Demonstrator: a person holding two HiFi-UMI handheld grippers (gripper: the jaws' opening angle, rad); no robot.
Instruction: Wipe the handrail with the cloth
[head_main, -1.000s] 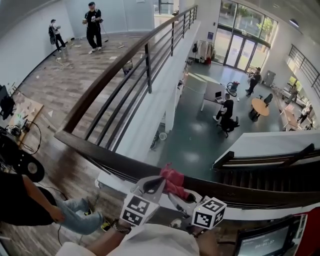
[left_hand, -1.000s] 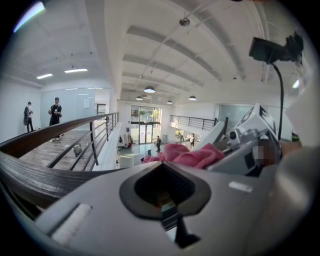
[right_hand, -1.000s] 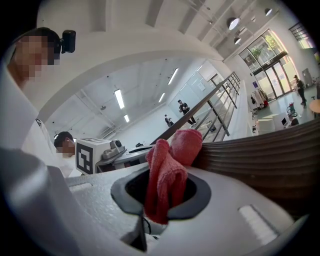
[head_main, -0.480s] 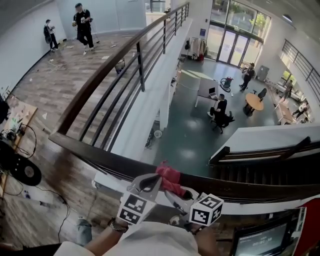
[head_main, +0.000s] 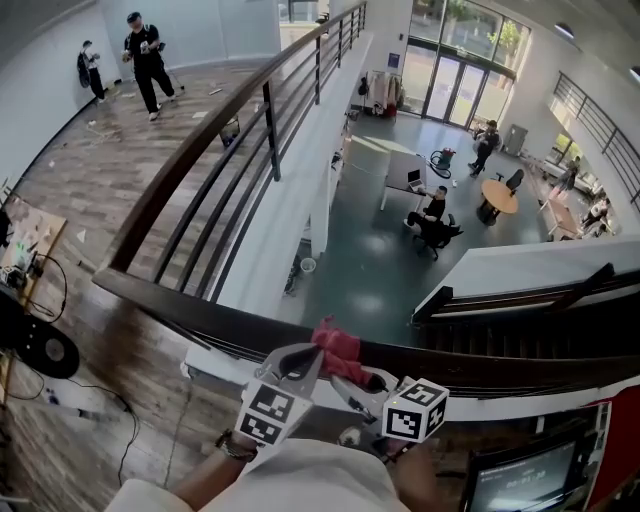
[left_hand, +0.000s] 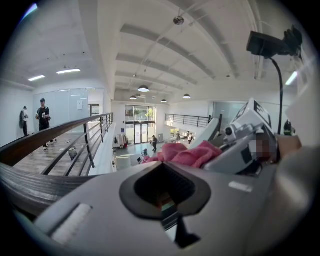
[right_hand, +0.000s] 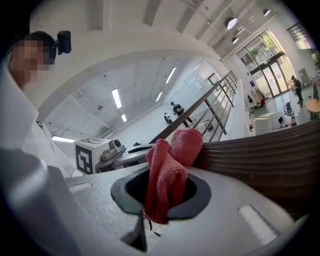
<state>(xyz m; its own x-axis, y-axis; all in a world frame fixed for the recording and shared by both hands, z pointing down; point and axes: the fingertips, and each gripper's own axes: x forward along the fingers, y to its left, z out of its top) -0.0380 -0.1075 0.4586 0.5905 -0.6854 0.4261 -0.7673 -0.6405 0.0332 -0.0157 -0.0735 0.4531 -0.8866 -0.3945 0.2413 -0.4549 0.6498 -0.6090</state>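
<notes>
1. The right tool (head_main: 352, 378) was closed on the red cloth (head_main: 340, 350). In the right gripper view a fold of the cloth (right_hand: 167, 175) was seen pinched between the jaws of that tool (right_hand: 165, 197), with the rest bunched above them.
2. The cloth was held against the near, crosswise run of the dark wooden handrail (head_main: 200, 310), touching its top face.
3. The jaws of the left tool (head_main: 300, 365) stood together, and no cloth was seen between them in the left gripper view. The cloth (left_hand: 185, 154) lay just beyond the left tool (left_hand: 165, 187), so that tool was judged to be idle beside the contact point.
4. Progress was judged as early to middle. The cloth was in contact with the rail, but no difference between wiped and unwiped surface could be made out.
5. The long run of handrail toward the far end of the walkway was well apart from the cloth and was judged to remain to be wiped.
6. No brand or label could be read. Only black-and-white square markers were seen on the marker cube (head_main: 415, 412) of the right tool. Print on the monitor (head_main: 520, 480) at lower right was too small to read.
</notes>
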